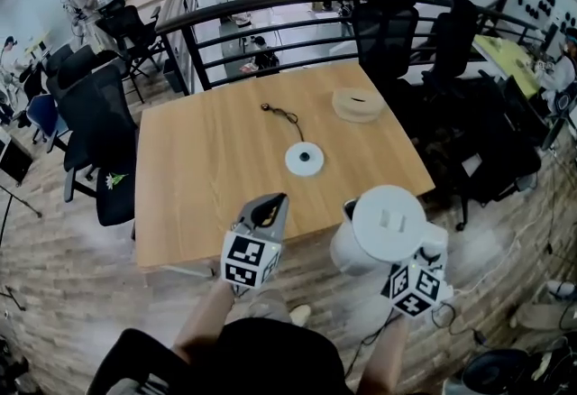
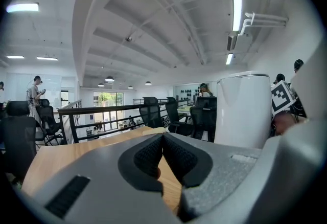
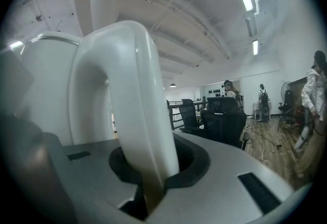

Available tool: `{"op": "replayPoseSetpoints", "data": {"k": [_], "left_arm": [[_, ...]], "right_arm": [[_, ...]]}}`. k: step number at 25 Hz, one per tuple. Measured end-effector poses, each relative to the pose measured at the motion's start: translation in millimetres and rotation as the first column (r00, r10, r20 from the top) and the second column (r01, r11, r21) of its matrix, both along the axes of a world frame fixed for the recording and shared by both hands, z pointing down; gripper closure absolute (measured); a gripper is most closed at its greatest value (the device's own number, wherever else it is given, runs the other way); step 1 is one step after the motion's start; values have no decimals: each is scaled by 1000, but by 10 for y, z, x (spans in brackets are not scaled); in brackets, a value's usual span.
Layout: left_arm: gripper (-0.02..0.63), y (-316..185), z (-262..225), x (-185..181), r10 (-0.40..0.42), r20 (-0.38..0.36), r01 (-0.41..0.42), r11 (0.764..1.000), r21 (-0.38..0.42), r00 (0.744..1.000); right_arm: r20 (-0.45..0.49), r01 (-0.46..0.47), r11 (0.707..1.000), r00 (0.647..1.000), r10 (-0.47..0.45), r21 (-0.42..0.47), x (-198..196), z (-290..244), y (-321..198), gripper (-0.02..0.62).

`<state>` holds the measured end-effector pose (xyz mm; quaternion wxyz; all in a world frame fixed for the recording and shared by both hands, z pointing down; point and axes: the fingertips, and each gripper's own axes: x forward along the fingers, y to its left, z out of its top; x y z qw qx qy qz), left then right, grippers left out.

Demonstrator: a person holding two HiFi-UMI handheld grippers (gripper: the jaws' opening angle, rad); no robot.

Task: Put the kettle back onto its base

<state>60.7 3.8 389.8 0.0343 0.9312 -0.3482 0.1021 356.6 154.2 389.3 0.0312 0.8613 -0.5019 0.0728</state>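
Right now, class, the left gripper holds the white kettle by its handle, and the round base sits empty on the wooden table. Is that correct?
Not quite. The right gripper holds the white kettle by its handle, as the right gripper view shows; the left gripper is shut on nothing. The round base does sit empty on the wooden table.

The kettle (image 1: 383, 226) is white and rounded, with a flat round lid on top and a thick looped handle (image 3: 133, 95). It stands upright in the air, off the desk (image 1: 207, 168), just past the near edge by the near right corner. The jaws of the right gripper (image 3: 150, 166) are closed on the handle. The base (image 1: 305, 159) is a thin white disc with a dark centre. It lies flat on the desk, right of the middle, well apart from the kettle. Its dark cord (image 1: 284, 116) trails toward the far edge.
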Motion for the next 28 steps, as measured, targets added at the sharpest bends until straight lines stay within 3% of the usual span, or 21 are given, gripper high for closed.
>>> {"op": "replayPoseSetpoints", "data": {"k": [13,28], "left_arm": [[603,-350,77,-258,-98,4,98,995,-8,995],[603,-1340,370,-398,-136,5,136,989,-51,991]], "right_arm": [[15,97,995,995,-97,0,-121,61,-686,549],[7,133,991,991,-134,29,-290,248,-1840,548]]}}
